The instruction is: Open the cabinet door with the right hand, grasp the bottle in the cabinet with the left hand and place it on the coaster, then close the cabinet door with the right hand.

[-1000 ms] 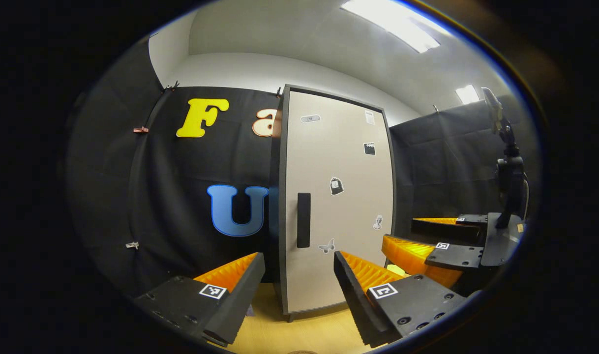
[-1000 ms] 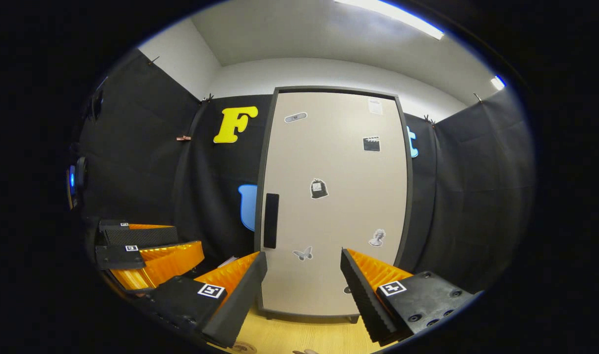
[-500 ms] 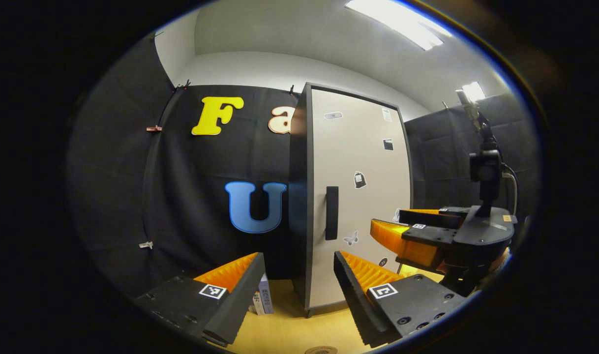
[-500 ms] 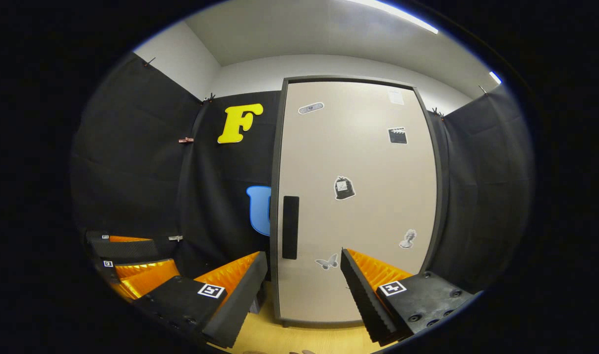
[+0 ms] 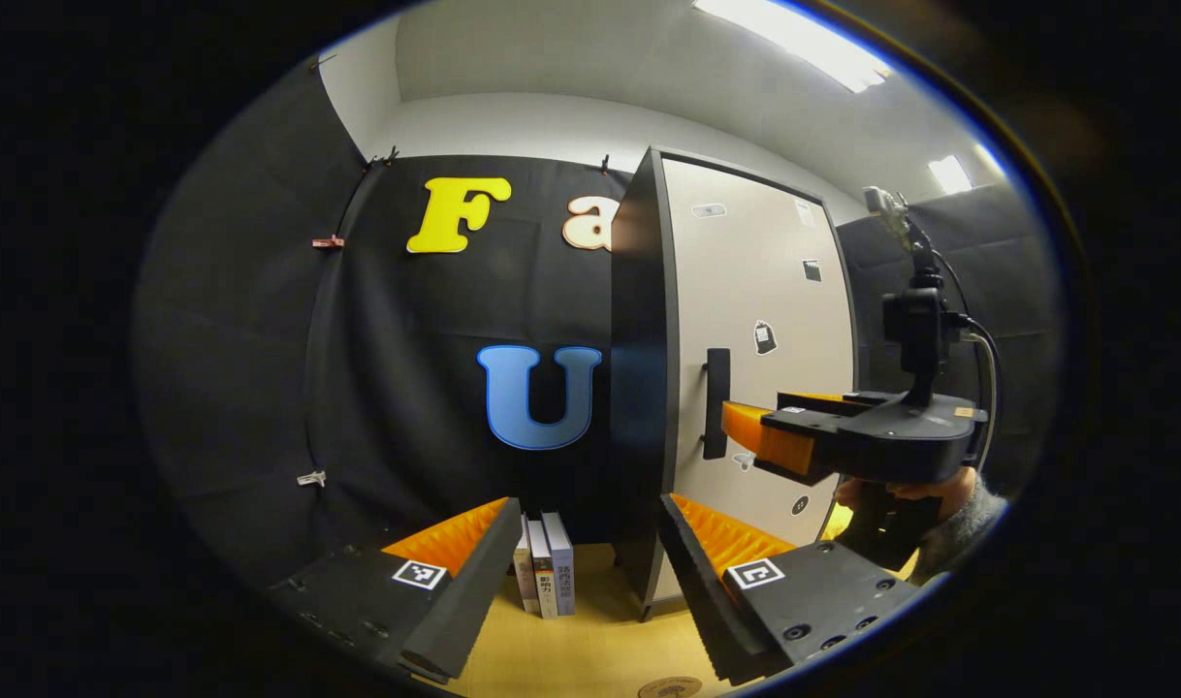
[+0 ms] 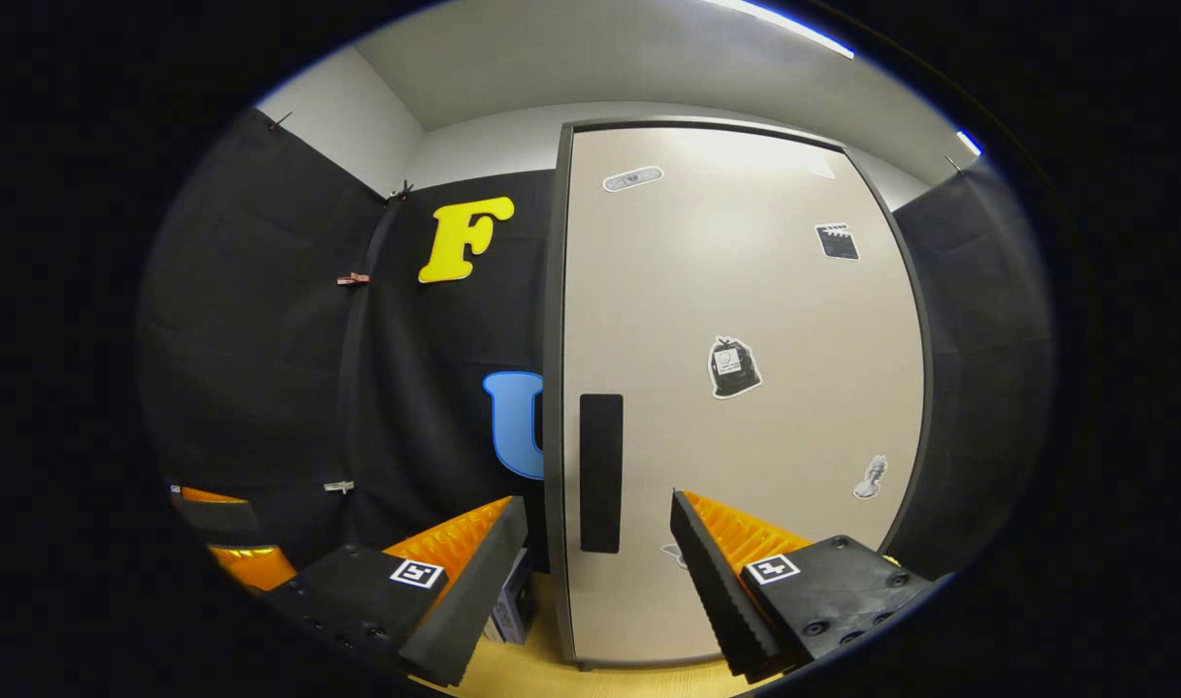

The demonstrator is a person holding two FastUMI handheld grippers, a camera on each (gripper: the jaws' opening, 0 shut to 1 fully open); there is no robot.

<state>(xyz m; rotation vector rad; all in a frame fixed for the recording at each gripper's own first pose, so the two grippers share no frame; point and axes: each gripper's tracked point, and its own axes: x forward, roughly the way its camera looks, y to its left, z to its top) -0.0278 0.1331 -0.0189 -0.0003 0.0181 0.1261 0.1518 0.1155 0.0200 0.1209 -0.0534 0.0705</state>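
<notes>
The cabinet door [image 6: 736,388] stands shut, filling the right gripper view from 12 to 3 o'clock, and its dark handle [image 6: 601,472] hangs just above the gap between the right gripper [image 6: 600,572] fingers, at about 12 o'clock from them, not touched. In the left gripper view the cabinet [image 5: 639,388] sits at 1 o'clock beyond the left gripper [image 5: 590,572], with three books [image 5: 544,572] upright beside it on the wooden table [image 5: 590,650]. A coaster [image 5: 670,687] peeps in at 6 o'clock. One door, one handle, two grippers. Both jaws are spread wide and hold nothing. A hand [image 5: 915,485] grips the right tool near the handle.
</notes>
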